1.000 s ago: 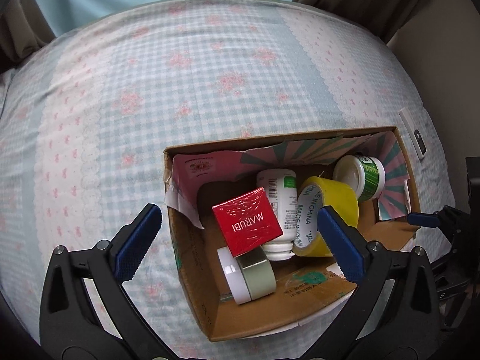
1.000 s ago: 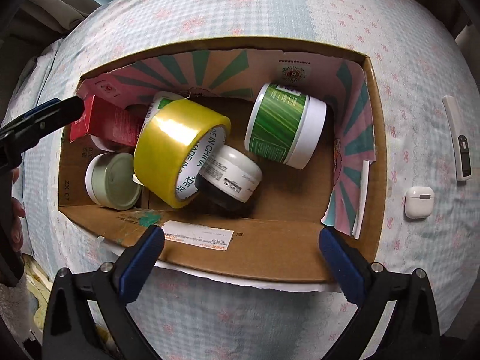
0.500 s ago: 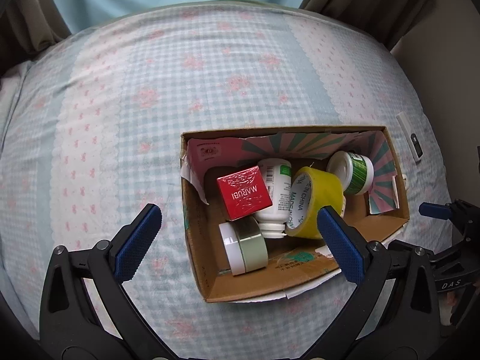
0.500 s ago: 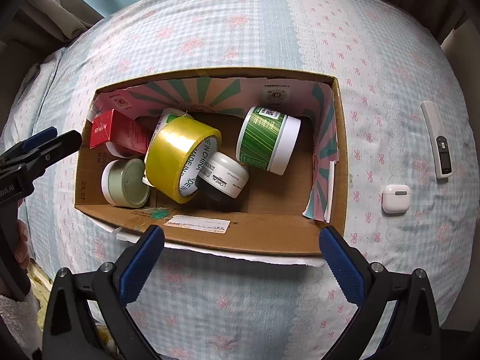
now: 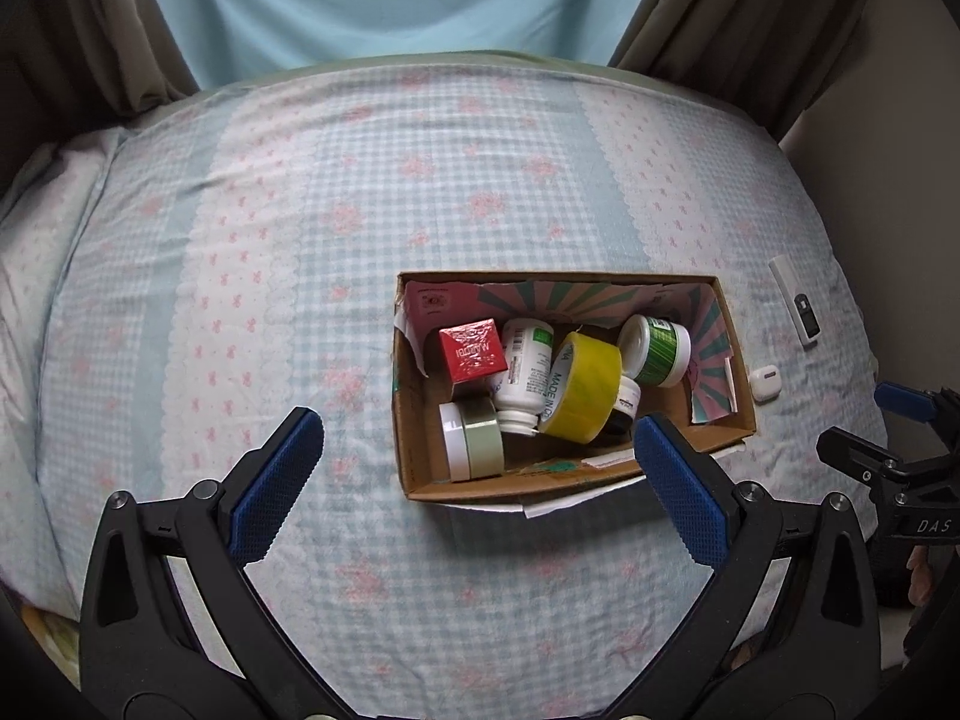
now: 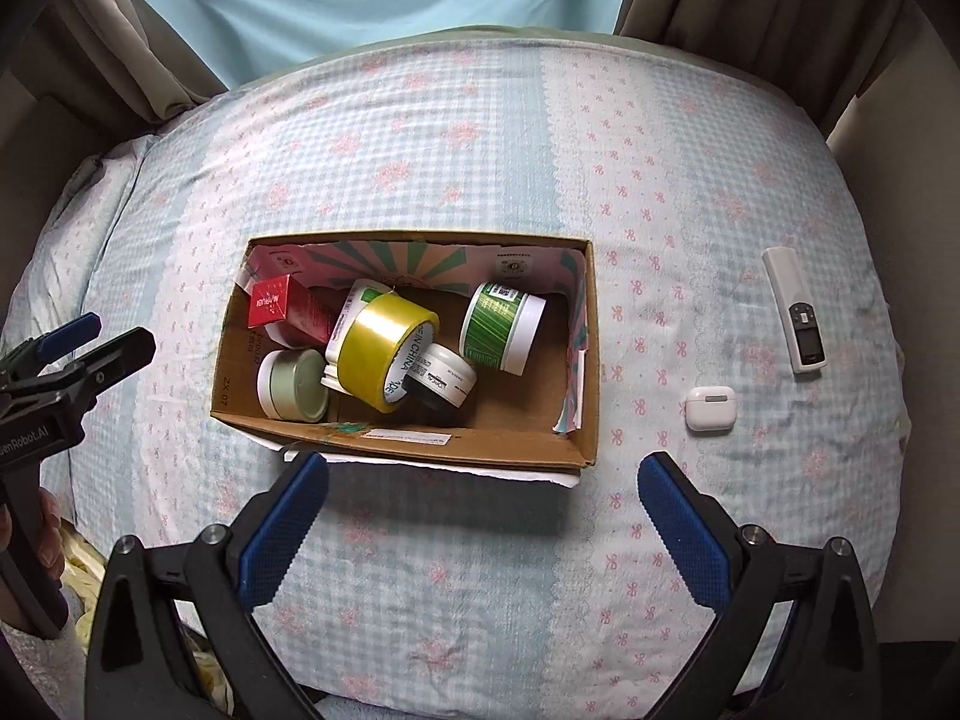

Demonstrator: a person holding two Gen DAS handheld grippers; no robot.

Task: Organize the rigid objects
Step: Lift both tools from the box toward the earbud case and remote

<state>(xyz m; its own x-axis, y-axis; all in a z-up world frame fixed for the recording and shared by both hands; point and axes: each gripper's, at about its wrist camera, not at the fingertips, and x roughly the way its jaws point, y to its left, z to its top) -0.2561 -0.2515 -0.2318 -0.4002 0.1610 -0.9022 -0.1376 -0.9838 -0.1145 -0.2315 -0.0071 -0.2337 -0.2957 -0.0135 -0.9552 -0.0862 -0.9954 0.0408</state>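
An open cardboard box (image 5: pixel 414 468) (image 6: pixel 516 450) lies on the bed. Inside lie a red carton (image 5: pixel 472 351) (image 6: pixel 270 302), a white pill bottle (image 5: pixel 522 372), a yellow tape roll (image 5: pixel 585 387) (image 6: pixel 384 354), a green-striped jar (image 5: pixel 660 351) (image 6: pixel 501 327), a pale green tin (image 5: pixel 474 444) (image 6: pixel 294 384) and a small white jar (image 6: pixel 447 375). My left gripper (image 5: pixel 477 456) hangs open above the box's near side, holding nothing. My right gripper (image 6: pixel 483 501) is open and empty, just in front of the box.
A checked floral bedspread (image 5: pixel 300 240) covers the bed. Right of the box lie a white earbud case (image 6: pixel 710 409) (image 5: pixel 765 383) and a white remote (image 6: pixel 795 318) (image 5: pixel 795 303). Curtains and a light blue drape stand at the far edge. A hand (image 6: pixel 51 546) holds the left gripper's handle.
Both grippers have pulled back and up from the box, so it looks smaller and more bed shows. The things in the box have not moved.
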